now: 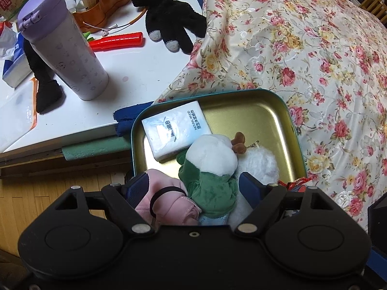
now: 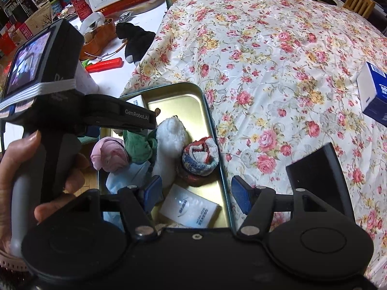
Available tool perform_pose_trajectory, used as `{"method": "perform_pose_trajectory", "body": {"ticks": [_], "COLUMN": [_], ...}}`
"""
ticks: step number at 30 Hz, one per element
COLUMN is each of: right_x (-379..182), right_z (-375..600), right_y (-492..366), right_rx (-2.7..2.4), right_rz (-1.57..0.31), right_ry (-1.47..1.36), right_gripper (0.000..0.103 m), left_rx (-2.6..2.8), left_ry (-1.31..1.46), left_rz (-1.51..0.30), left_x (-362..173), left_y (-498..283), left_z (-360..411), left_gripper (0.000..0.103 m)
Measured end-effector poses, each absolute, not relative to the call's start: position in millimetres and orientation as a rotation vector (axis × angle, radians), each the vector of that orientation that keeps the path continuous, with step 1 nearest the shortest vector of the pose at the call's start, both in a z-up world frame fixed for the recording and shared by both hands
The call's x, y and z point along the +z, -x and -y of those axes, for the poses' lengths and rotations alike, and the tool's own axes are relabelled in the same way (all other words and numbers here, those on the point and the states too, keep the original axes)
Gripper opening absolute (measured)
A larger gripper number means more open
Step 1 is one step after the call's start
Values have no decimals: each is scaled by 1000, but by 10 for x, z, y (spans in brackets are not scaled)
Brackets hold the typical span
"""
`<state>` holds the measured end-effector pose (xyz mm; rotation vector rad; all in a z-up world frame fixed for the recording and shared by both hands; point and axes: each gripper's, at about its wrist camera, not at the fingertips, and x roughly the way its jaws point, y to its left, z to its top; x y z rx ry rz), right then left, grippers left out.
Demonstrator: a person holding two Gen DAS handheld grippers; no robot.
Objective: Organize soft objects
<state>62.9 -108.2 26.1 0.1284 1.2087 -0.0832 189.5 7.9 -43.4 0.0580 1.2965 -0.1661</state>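
Tin: it sits on the floral bedspread, hard against the counter, its long axis running away from me. I am collecting the soft things in it.
Contents: the green-and-white plush lies mid-tin, the pink rolled cloth touching it on one side, the white fluffy toy on the other. The tissue pack is at the far end, and the rolled striped towel is against the bed-side wall.
Left hand-held gripper: fingers spread, straddling the plush and pink roll without pressing them (I judge nothing is held).
Right hand-held gripper: also spread, empty, over the tin's near end above a second tissue pack.
Key relation: the black glove left on the counter lies ahead and left of the tin. My left hand is nearer, I judge.
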Motion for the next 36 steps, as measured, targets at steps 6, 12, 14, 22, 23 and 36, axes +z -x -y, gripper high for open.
{"method": "perform_pose_trajectory", "body": {"ticks": [6,12,14,22,23,36], "right_x": [324,382,384,392,392,283], "right_z": [1091,1137,1175,1283,1296,1493], "right_y": [-448,-141,-37,373,425,894], "right_rx": [-106,-139,-160,-211,-218,-329], "right_rz": [-1219,-1239,-1254,-1280,-1278,-1290], "right_ry": [-153,-198,-216,-247,-251,-296], "right_gripper": [62,62,62,63,63,64], "left_rx": [-160,-181,-187,-186,-185,-224], "left_ry": [-110,-134,-121,-102,-106,-170], "left_rz": [-1289,-1277,-1276,-1262,-1263,-1240], "left_x": [-457,-375,-325,-169,-160,-45], "left_y": [-1748,-1419,-1294,-754,-692,-51], "left_z": [-50,-33,-51,-109,-114,3], "left_gripper": [78,78,80,84,84,85]}}
